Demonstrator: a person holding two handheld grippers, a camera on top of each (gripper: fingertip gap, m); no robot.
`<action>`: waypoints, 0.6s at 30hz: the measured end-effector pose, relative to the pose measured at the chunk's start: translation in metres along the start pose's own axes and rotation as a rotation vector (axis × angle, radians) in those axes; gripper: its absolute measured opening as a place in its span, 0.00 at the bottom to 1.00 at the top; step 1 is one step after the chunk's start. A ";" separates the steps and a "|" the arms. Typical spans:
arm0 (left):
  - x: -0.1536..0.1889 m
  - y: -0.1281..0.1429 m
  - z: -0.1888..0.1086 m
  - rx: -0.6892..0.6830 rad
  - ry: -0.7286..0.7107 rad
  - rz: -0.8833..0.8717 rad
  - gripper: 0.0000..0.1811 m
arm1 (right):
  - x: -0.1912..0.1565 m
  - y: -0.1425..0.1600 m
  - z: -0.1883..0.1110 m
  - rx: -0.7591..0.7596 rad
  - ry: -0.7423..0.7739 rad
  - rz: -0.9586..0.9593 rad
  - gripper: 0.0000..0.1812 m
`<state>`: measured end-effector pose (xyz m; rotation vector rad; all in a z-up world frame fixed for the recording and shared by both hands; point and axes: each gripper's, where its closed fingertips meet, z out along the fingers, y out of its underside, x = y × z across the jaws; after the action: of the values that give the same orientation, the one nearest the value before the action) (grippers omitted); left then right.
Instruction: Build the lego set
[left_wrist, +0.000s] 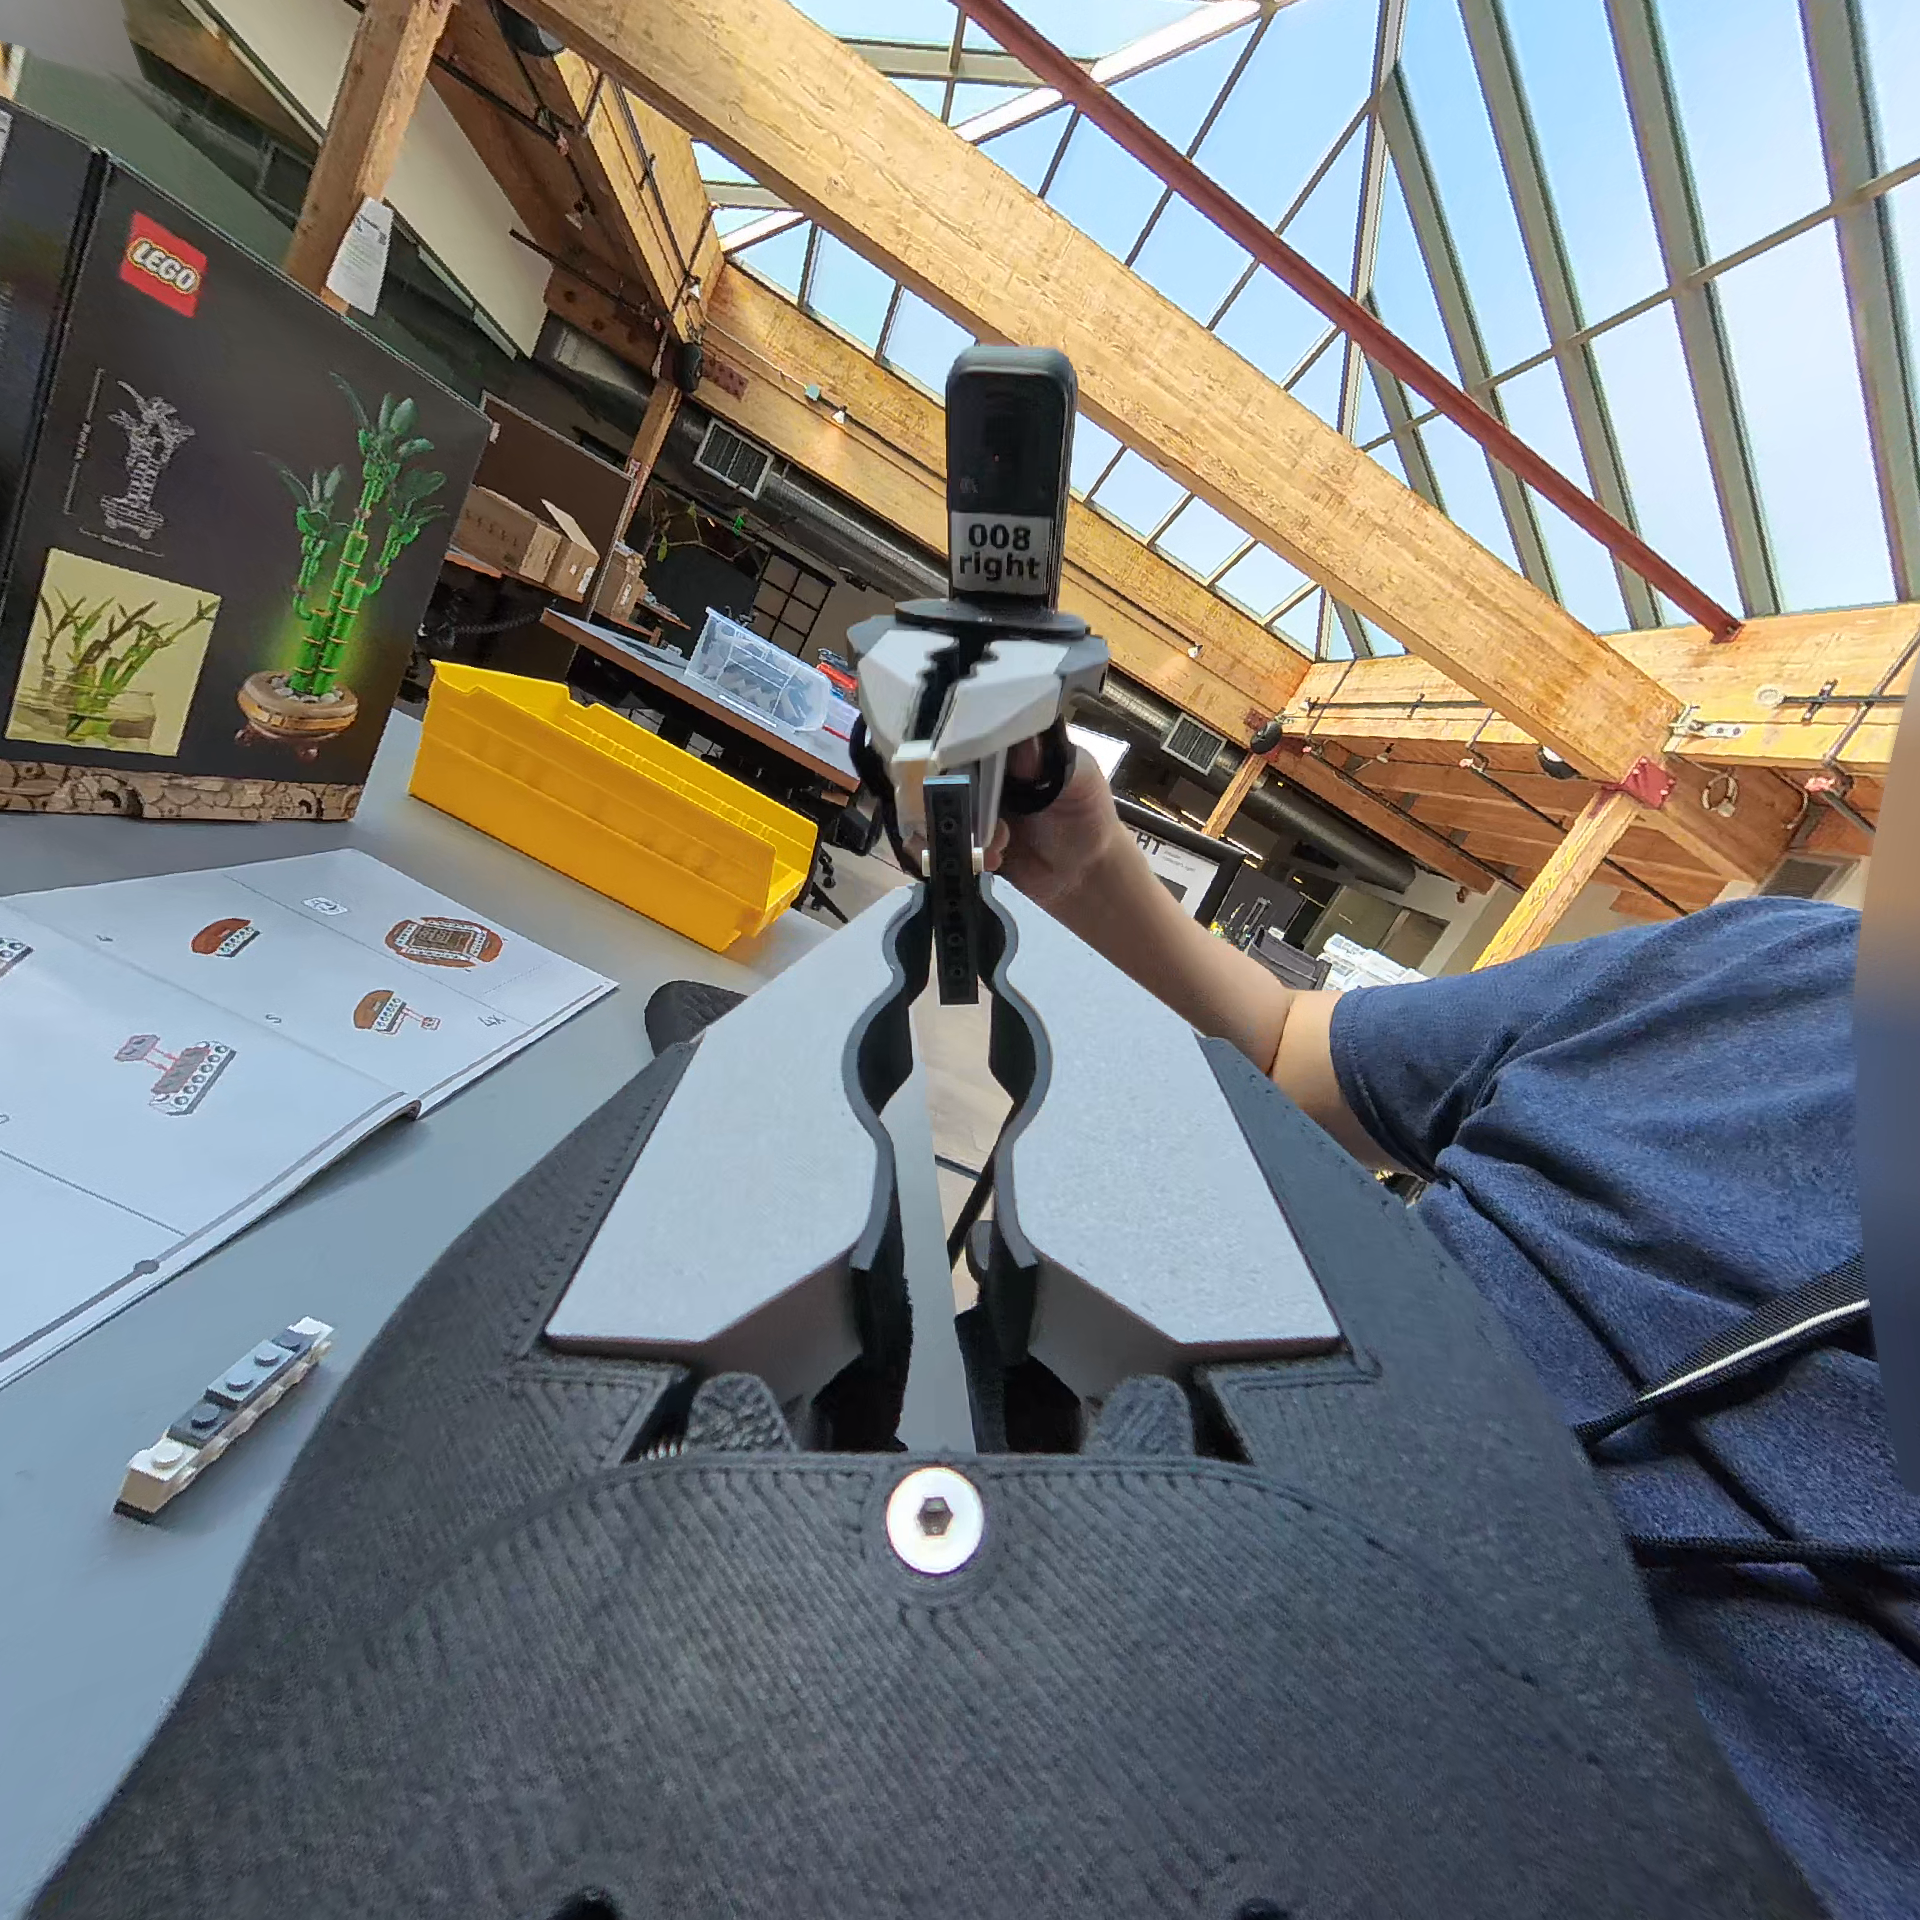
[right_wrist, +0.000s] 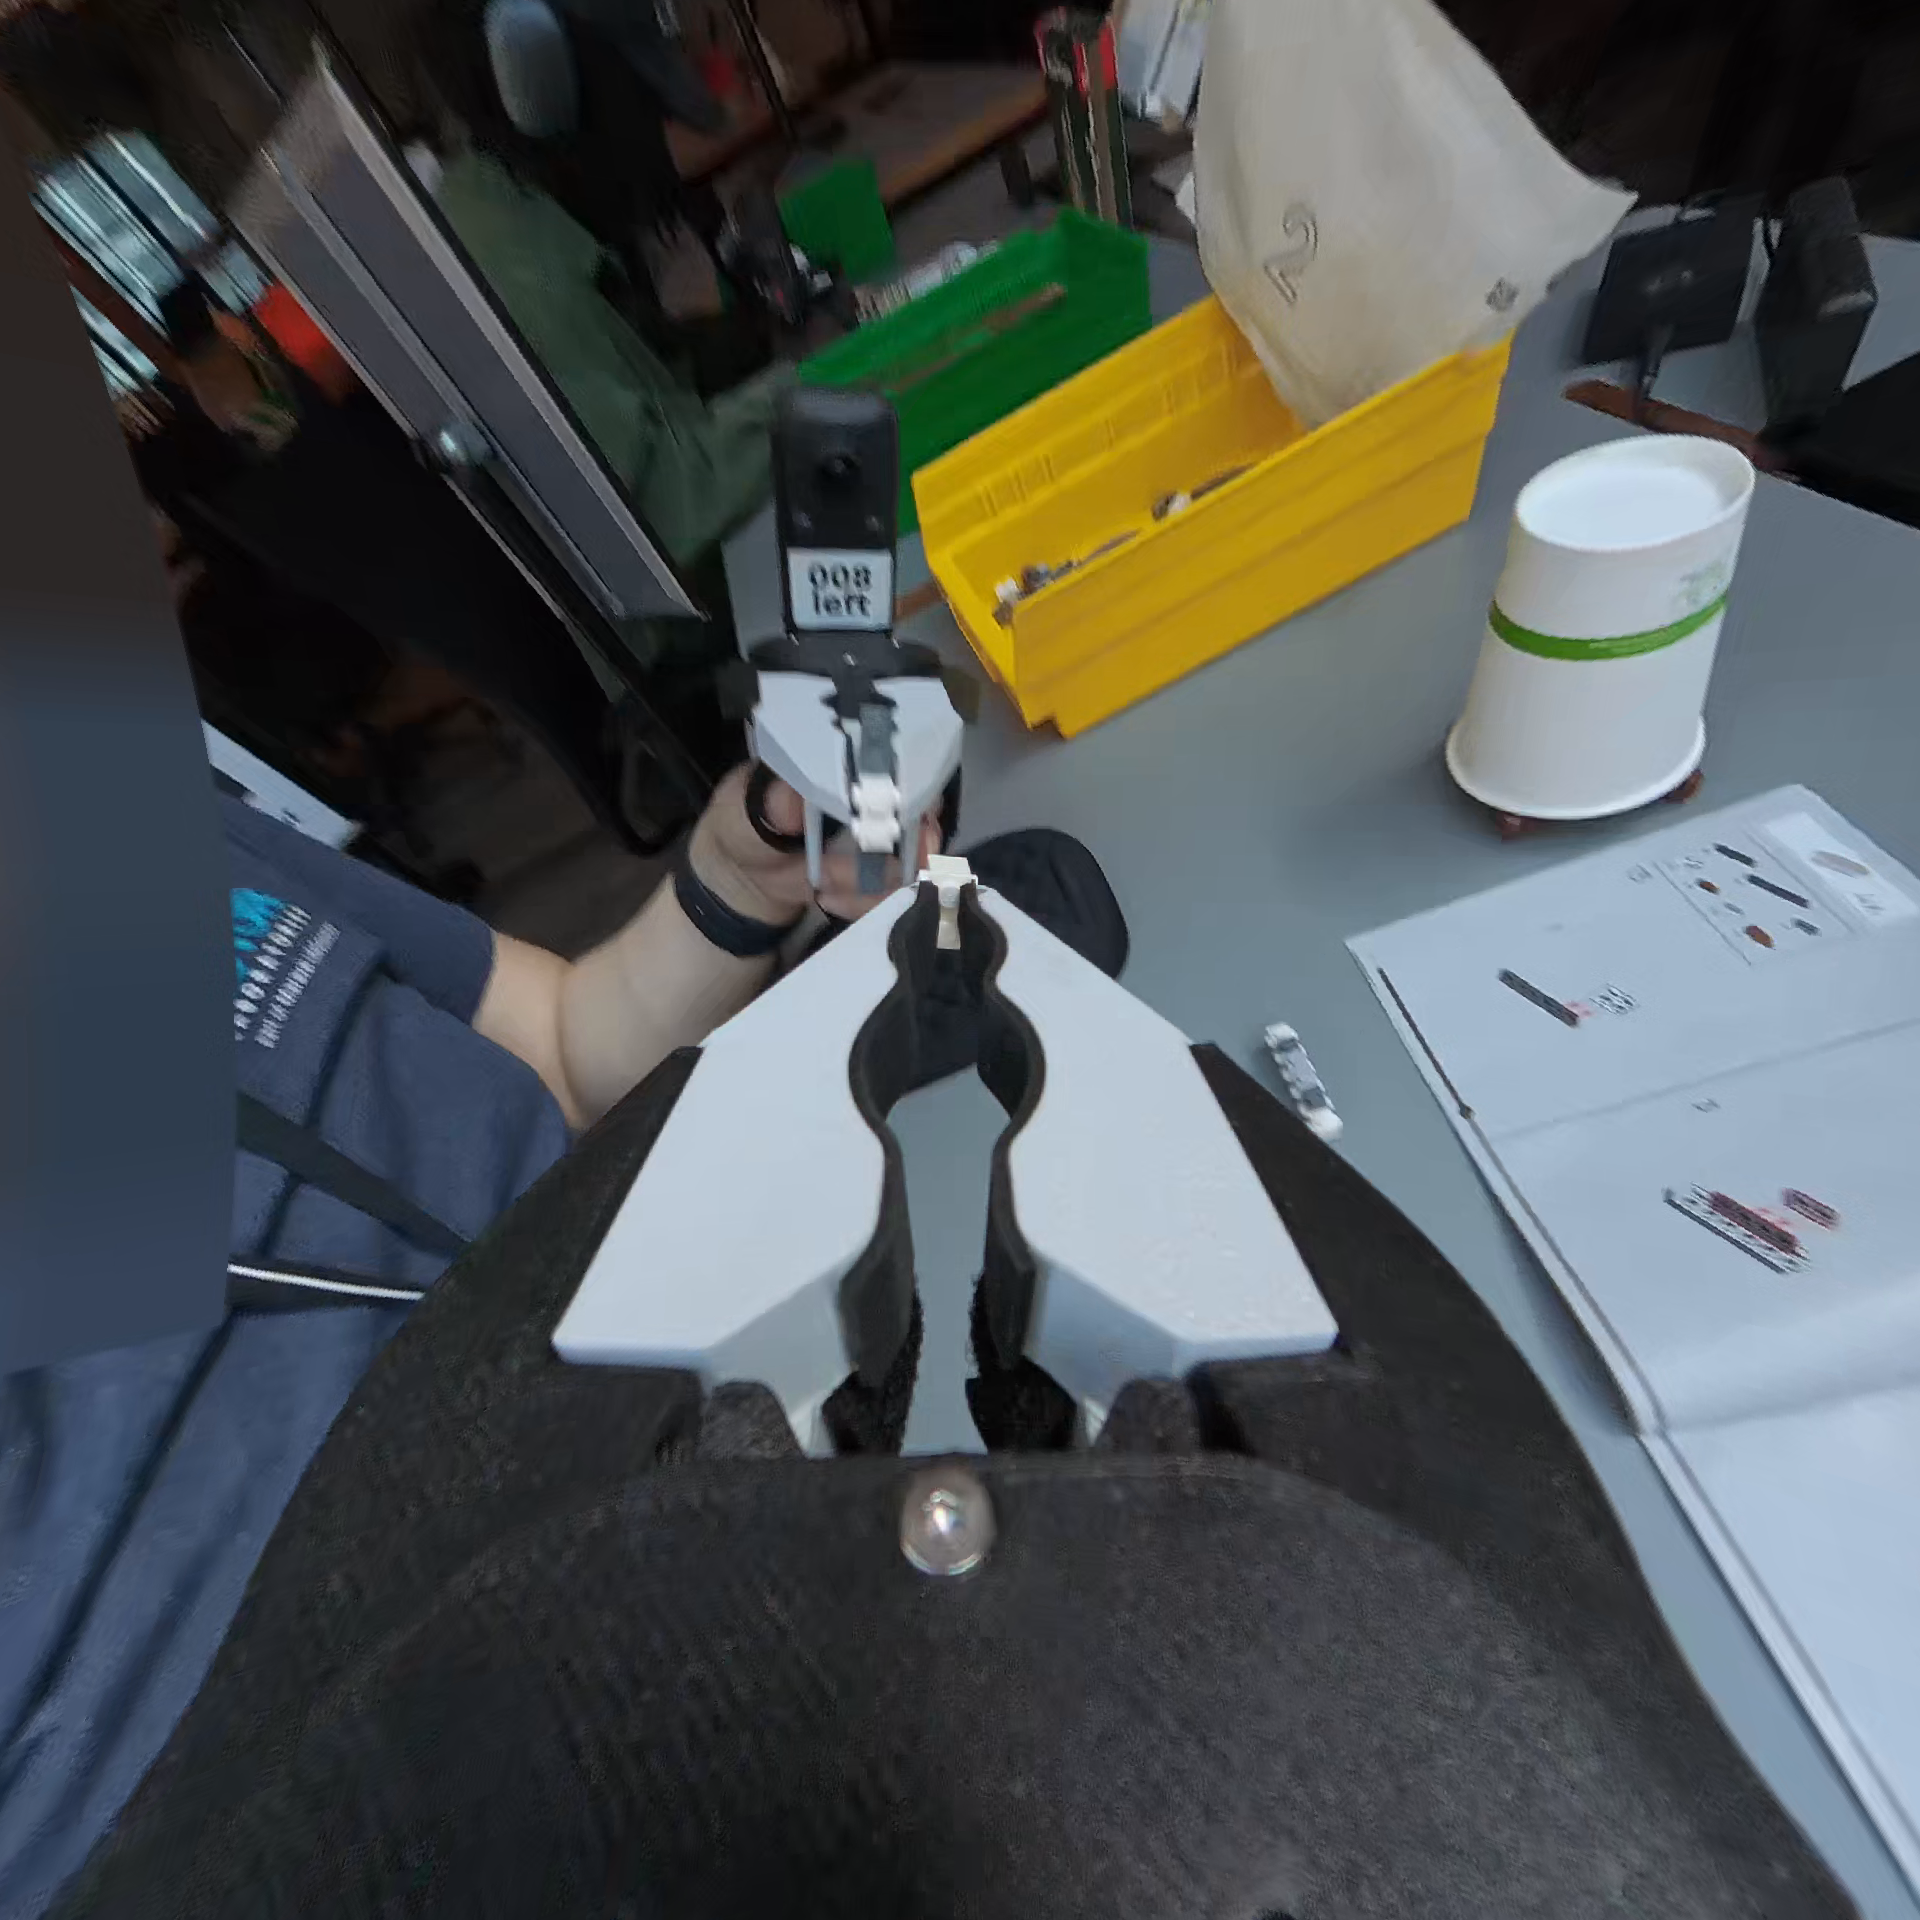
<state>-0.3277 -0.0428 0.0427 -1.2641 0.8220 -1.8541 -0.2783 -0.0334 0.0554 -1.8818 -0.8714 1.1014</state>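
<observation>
The fingers of the left gripper are closed on the lower end of a black beam with a row of holes, which is held upright above the table. In the right wrist view, white clips are seen on this beam. The fingers of the right gripper are pinched on a small white piece at their very tips. The two grippers are pointed at each other, and the white piece is held just beside the beam. Whether the two touch cannot be told.

A short strip of grey and white plates is laid on the table near the left gripper, beside the open instruction booklet. Behind the booklet, a yellow bin is set on the table, with a few small parts seen in it from the right wrist view and a pale paper bag propped in its far end. The set's dark box, printed with a green bamboo plant, is stood upright next to the bin. A white paper cup with a green band is placed upside down on the table, between the bin and the booklet. A green bin is seen farther back.
</observation>
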 end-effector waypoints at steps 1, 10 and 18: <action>0.001 0.002 0.002 -0.013 0.006 -0.008 0.03 | -0.007 -0.013 0.000 0.056 -0.038 0.064 0.01; 0.005 0.005 0.007 -0.051 0.001 -0.059 0.03 | -0.022 -0.017 0.031 0.151 -0.224 0.418 0.01; 0.004 0.010 0.009 -0.088 -0.009 -0.086 0.03 | -0.015 -0.006 0.036 0.113 -0.112 0.332 0.01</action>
<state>-0.3184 -0.0525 0.0392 -1.3807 0.8650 -1.8961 -0.3179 -0.0328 0.0544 -1.9271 -0.5534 1.4364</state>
